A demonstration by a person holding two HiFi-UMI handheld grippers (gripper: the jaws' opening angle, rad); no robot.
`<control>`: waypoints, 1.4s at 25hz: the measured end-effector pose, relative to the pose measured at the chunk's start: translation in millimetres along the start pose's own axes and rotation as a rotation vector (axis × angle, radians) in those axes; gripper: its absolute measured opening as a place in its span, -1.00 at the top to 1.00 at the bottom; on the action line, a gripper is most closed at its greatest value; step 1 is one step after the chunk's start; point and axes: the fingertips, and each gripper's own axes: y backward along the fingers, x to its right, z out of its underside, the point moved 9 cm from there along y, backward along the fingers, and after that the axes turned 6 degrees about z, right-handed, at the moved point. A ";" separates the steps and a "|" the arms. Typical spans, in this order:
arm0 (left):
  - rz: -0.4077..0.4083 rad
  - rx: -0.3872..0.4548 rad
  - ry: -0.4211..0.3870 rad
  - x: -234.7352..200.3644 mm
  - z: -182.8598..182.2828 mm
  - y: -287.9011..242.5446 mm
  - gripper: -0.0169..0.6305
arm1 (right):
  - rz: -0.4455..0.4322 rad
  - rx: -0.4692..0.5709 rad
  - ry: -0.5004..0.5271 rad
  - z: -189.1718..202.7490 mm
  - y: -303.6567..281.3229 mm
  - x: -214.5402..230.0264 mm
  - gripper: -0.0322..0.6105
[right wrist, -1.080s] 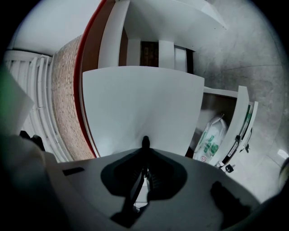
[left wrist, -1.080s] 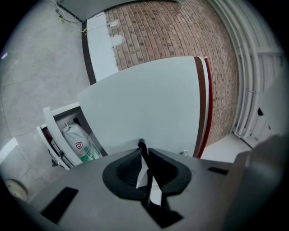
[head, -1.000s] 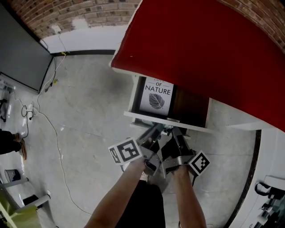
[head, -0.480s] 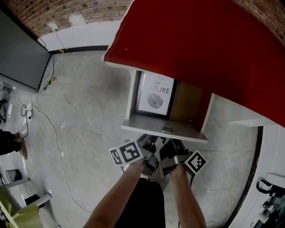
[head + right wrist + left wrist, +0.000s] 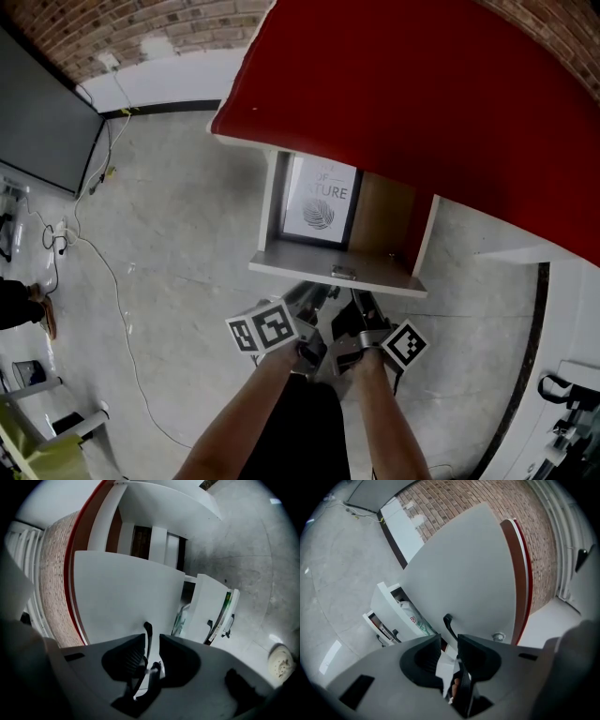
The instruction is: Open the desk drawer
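Apparently done: left tool (image 5: 449,641) and right tool (image 5: 151,641) stand spread, white wooden drawer (image 5: 291,265) pulled out.
Jaws have just been opening, slim dark handle (image 5: 147,634) unpinched in the gap; drawer juts from under red-topped desk (image 5: 422,112), so the pull looks finished.

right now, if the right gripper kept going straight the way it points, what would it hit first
Probably the black handle on the white drawer front: it stands between the right gripper's jaws, which have just been opening. Depth is unclear.

Jaws just opened, drawer handle (image 5: 147,634) between them
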 end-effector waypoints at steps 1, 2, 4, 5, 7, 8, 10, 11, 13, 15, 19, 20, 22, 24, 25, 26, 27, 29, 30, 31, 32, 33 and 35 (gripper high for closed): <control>-0.013 -0.010 -0.012 2.5 2.6 3.2 0.64 | 0.015 -0.003 0.018 0.5 4.4 -1.5 0.62; -0.025 -0.020 -0.024 5.7 5.2 6.3 0.64 | 0.029 -0.005 0.036 0.6 8.8 -3.9 0.62; -0.045 -0.040 -0.049 13.9 9.5 11.2 0.64 | 0.052 -0.008 0.073 -1.2 17.0 -11.1 0.62; -0.053 -0.051 -0.064 19.1 11.1 14.0 0.65 | 0.064 -0.011 0.096 -2.6 21.1 -15.8 0.62; -0.068 -0.074 -0.093 31.5 13.2 23.1 0.74 | 0.105 -0.015 0.159 -3.0 31.8 -28.1 0.62; -0.074 -0.082 -0.103 38.7 14.1 29.8 0.80 | 0.129 -0.020 0.200 -1.5 38.7 -35.7 0.62; -0.078 -0.094 -0.116 54.7 14.8 43.6 0.86 | 0.168 -0.039 0.289 3.1 53.2 -53.4 0.67; -0.078 -0.100 -0.123 63.4 13.9 49.3 0.87 | 0.182 -0.052 0.335 5.1 59.4 -63.3 0.72; -0.086 -0.123 -0.148 81.3 10.5 58.9 0.91 | 0.203 -0.081 0.422 8.9 70.0 -82.8 0.79; -0.102 -0.154 -0.186 99.4 7.9 68.3 0.91 | 0.217 -0.107 0.478 13.1 80.7 -100.2 0.83; -0.108 -0.211 -0.266 140.0 0.2 78.9 0.92 | 0.224 -0.123 0.567 14.2 98.2 -138.5 0.86; -0.107 -0.217 -0.279 149.9 -4.0 80.3 0.92 | 0.226 -0.119 0.595 13.1 101.8 -148.3 0.86; -0.102 -0.214 -0.299 170.2 -12.2 84.6 0.92 | 0.223 -0.104 0.628 10.2 112.7 -166.9 0.86; -0.090 -0.207 -0.325 192.6 -18.1 92.3 0.92 | 0.216 -0.087 0.638 8.3 128.7 -183.8 0.86; -0.082 -0.207 -0.337 204.0 -20.1 97.7 0.92 | 0.211 -0.082 0.644 8.8 137.5 -191.7 0.86; -0.073 -0.207 -0.348 215.0 -21.8 103.4 0.91 | 0.205 -0.078 0.653 9.7 146.2 -199.4 0.86; -0.065 -0.208 -0.358 226.0 -23.2 108.5 0.92 | 0.199 -0.073 0.666 10.2 154.7 -207.1 0.86; -0.052 -0.209 -0.386 247.5 -23.7 117.9 0.92 | 0.192 -0.061 0.701 9.9 172.6 -223.6 0.86; -0.046 -0.209 -0.402 257.7 -22.6 124.0 0.91 | 0.188 -0.054 0.719 10.8 182.1 -232.3 0.86; -0.037 -0.207 -0.414 267.3 -21.3 131.3 0.92 | 0.179 -0.045 0.737 12.9 191.1 -241.9 0.86; -0.023 -0.203 -0.422 277.0 -20.6 139.1 0.91 | 0.165 -0.031 0.758 15.5 199.2 -253.2 0.86; -0.006 -0.196 -0.428 287.5 -20.7 146.6 0.92 | 0.146 -0.008 0.787 17.4 206.6 -266.5 0.86; 0.031 -0.182 -0.453 310.9 -20.5 159.5 0.92 | 0.098 0.050 0.861 18.2 222.1 -297.4 0.86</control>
